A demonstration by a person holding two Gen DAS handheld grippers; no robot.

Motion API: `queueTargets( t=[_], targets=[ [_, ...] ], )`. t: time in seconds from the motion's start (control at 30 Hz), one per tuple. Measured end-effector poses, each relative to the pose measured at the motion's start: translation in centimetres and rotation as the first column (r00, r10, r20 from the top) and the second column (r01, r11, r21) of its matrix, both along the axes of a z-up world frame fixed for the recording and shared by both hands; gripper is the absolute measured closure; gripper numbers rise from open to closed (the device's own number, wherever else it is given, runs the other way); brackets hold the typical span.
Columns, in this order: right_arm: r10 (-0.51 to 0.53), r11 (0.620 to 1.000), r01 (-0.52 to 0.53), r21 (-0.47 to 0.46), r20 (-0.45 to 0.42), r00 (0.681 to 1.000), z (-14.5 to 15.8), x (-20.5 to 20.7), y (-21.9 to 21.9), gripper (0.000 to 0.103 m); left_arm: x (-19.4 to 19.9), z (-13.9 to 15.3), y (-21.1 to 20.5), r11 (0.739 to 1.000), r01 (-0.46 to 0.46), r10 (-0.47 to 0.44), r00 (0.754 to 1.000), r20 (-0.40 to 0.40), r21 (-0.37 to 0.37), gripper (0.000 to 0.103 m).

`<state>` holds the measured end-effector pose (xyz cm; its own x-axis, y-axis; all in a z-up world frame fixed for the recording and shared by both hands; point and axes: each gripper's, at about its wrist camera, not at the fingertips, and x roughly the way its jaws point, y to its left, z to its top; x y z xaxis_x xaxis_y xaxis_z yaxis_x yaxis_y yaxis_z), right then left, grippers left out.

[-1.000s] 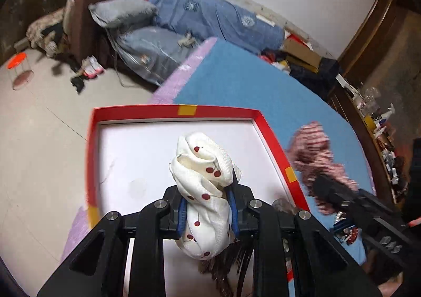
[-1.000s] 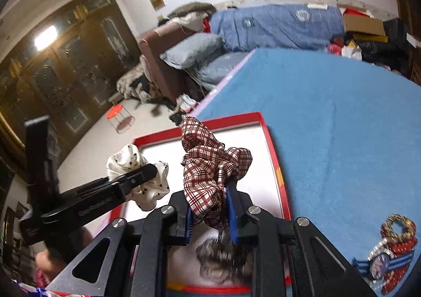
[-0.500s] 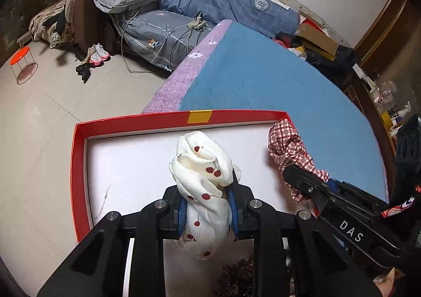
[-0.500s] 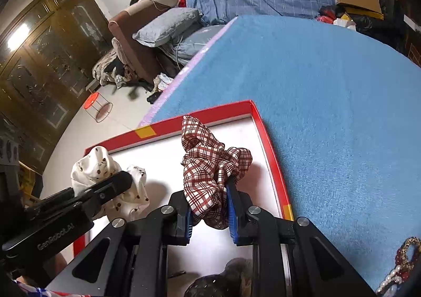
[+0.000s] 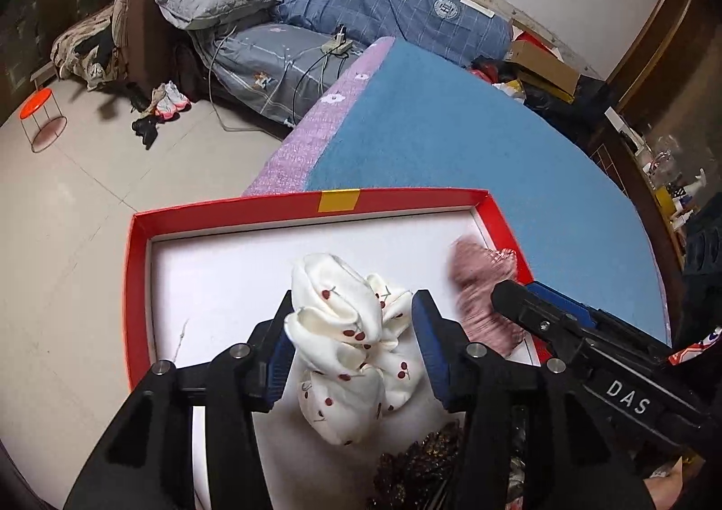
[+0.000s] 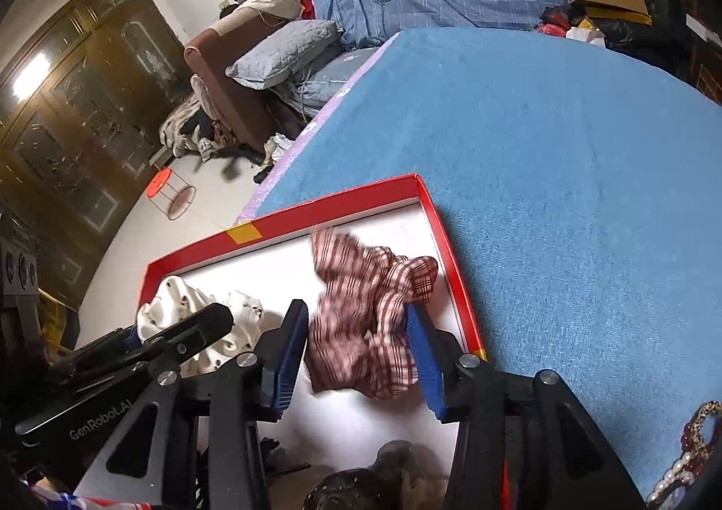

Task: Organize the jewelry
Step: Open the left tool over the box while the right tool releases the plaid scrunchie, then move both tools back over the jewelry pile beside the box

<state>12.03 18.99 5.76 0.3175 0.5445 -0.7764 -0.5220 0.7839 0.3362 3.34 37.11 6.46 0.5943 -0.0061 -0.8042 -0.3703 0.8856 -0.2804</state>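
Note:
A cream scrunchie with red cherries (image 5: 352, 343) lies loose between the jaws of my left gripper (image 5: 354, 311), which are opening, over the white floor of a red-rimmed tray (image 5: 316, 203). In the right wrist view, a red-and-white plaid scrunchie (image 6: 365, 316) is blurred between the opening jaws of my right gripper (image 6: 356, 311), near the tray's right wall (image 6: 451, 275). The pads press on neither scrunchie. The cream scrunchie (image 6: 180, 307) shows again at the left. The plaid scrunchie (image 5: 483, 284) also appears at the right of the left wrist view.
A dark furry scrunchie (image 6: 397, 465) lies at the tray's near end. Beads and pearls (image 6: 695, 433) rest on the blue cloth (image 6: 564, 149) right of the tray. Beyond the table's far edge are a tiled floor, bedding, a sofa and an orange stool (image 5: 38, 108).
Both grippers have come forward and down over the tray. Their jaws, shut on the scrunchies in the earlier frames, have spread, and the two scrunchies have puffed out and slipped free.

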Motion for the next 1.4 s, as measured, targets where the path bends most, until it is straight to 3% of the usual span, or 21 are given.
queueTargets(
  t=[0.2, 0.33, 0.5, 0.73, 1.13, 1.4],
  targets=[
    [-0.011, 0.998, 0.010, 0.056, 0.009, 1.000, 1.1, -1.1, -1.8, 0.053, -1.9, 1.3, -0.6, 1.000, -0.011, 0.011, 0.999, 0.036, 0.021, 0.054],
    [-0.006, 0.994, 0.003, 0.108, 0.028, 1.000, 2.2, -2.7, -4.0, 0.053, -4.4, 2.9, -2.4, 0.996, -0.010, 0.002, 0.995, 0.098, 0.084, 0.054],
    [-0.021, 0.984, 0.019, 0.178, 0.010, 1.000, 2.1, -5.3, -8.2, 0.052, -7.7, 4.1, -6.8, 0.989, -0.001, -0.027, 0.983, 0.184, 0.149, 0.052],
    [-0.015, 0.984, 0.005, 0.177, 0.059, 0.998, 2.0, -8.8, -13.6, 0.052, -9.8, 4.0, -14.5, 0.971, 0.087, -0.134, 0.969, 0.208, 0.223, 0.052],
    [-0.145, 0.982, 0.115, 0.150, 0.209, 0.967, 1.3, -13.4, -24.9, 0.052, -9.6, 1.3, -25.4, 0.927, 0.239, -0.289, 0.946, 0.147, 0.288, 0.051],
    [-0.280, 0.945, 0.239, 0.224, 0.170, 0.945, 0.2, -12.8, -32.0, 0.052, -8.5, -0.5, -31.1, 0.883, 0.329, -0.375, 0.923, 0.083, 0.336, 0.051]
  ],
)
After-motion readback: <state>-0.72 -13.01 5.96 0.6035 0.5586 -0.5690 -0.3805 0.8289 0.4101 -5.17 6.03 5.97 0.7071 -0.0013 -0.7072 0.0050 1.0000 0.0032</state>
